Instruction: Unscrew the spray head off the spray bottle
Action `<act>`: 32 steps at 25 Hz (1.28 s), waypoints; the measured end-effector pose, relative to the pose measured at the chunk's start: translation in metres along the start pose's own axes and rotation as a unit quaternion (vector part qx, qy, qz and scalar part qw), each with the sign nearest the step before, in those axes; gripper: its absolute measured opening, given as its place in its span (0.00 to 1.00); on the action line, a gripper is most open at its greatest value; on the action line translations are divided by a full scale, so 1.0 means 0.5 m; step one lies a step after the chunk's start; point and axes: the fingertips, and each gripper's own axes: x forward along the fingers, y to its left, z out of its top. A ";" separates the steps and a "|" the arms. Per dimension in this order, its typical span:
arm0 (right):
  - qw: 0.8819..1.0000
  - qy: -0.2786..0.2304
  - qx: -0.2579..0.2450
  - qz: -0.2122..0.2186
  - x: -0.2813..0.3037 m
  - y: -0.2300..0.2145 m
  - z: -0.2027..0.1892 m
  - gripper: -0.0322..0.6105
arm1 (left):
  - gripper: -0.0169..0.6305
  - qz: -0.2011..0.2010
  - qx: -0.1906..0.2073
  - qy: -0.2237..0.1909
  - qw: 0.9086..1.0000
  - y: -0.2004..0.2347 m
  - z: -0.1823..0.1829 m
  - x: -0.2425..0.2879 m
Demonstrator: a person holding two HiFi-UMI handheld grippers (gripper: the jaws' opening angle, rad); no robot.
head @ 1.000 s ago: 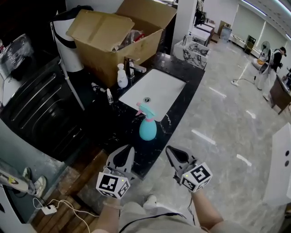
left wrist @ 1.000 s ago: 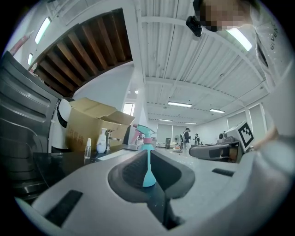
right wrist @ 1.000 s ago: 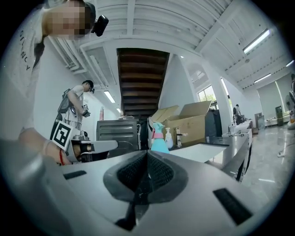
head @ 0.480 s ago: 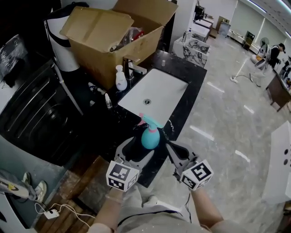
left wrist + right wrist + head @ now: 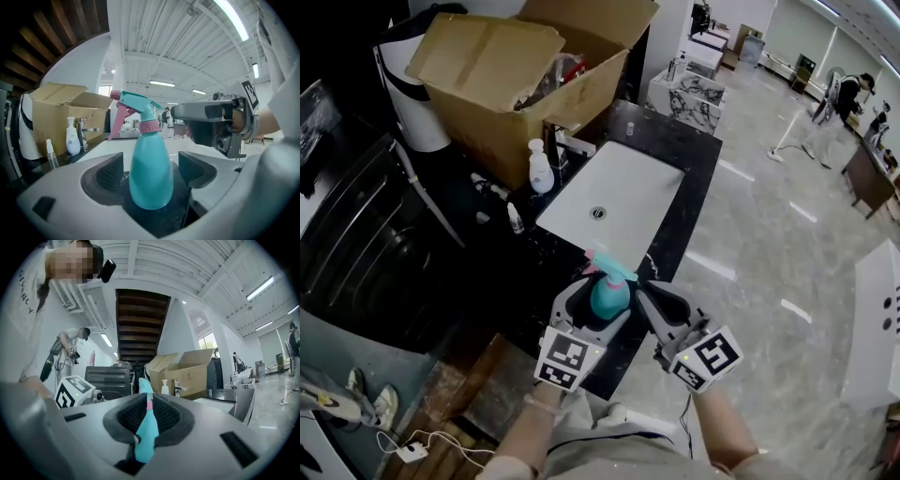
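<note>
Large open hall, showroom or workshop type. Centre of the head view: black marble countertop point(image 5: 692, 173) with inset white rectangular sink basin point(image 5: 623, 202) and chrome faucet point(image 5: 564, 143). Upper left: open brown cardboard box point(image 5: 502, 66). Right: glossy grey stone floor point(image 5: 769, 253). Overhead: long ceiling strip light point(image 5: 230, 19).

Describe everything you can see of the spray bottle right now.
The spray bottle is teal, opaque plastic by the look, with a pear-shaped body, a pink collar, a teal spray head and a pink trigger. The head is still on. It stands upright on the black countertop near its front edge, before the white sink. It sits between the jaws of the left gripper, which have just been opening; neither pad touches it.
</note>
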 end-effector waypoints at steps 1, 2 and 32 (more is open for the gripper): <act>1.000 -0.007 -0.004 0.002 0.002 0.004 0.011 0.11 | 0.58 -0.004 0.000 0.001 1.000 0.000 0.000 0.004; 1.000 -0.013 -0.008 0.004 0.004 0.010 0.021 0.11 | 0.58 -0.007 0.001 0.000 1.000 0.000 0.000 0.008; 0.999 0.048 -0.020 0.018 0.077 0.016 -0.017 0.32 | 0.49 -0.011 0.039 0.001 0.999 -0.010 -0.008 0.021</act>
